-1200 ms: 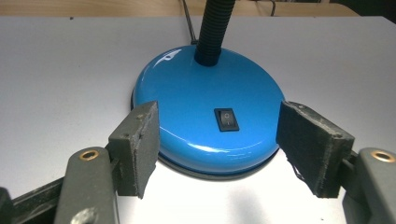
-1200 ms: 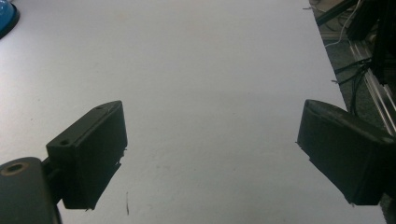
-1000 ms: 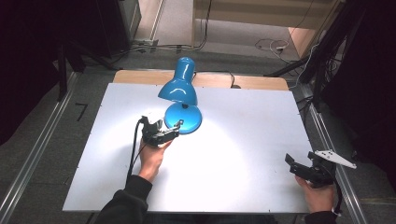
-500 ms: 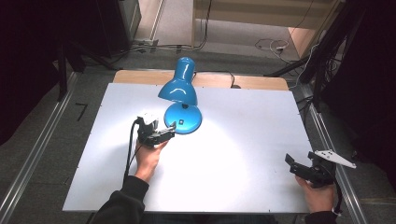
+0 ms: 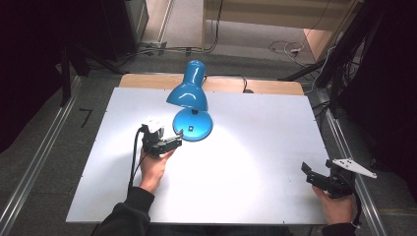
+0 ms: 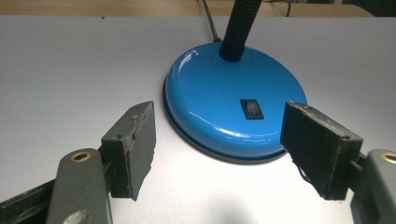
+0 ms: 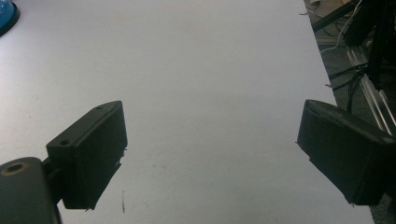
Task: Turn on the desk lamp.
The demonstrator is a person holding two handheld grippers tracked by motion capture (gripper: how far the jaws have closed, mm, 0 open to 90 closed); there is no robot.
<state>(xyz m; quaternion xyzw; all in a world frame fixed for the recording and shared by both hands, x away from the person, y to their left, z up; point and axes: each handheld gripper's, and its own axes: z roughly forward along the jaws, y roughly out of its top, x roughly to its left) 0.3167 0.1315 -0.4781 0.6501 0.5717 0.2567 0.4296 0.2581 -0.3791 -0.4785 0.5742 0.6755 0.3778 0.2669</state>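
A blue desk lamp (image 5: 189, 105) stands at the back middle of the white table (image 5: 255, 162), lit and shining down. The left gripper (image 6: 217, 144) sits just in front of the lamp's round base (image 6: 224, 112), jaws spread wide (the black rocker switch (image 6: 251, 108) lies between them, untouched). The right gripper (image 7: 210, 154) rests near the table's right front corner, jaws also wide apart.

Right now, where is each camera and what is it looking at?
High view: above the person's side, looking down at the table; both forearms, left gripper and right gripper show.
Left gripper view: behind its open jaws, facing the lamp.
Right gripper view: behind its open jaws, facing bare table.
All three share the lamp.
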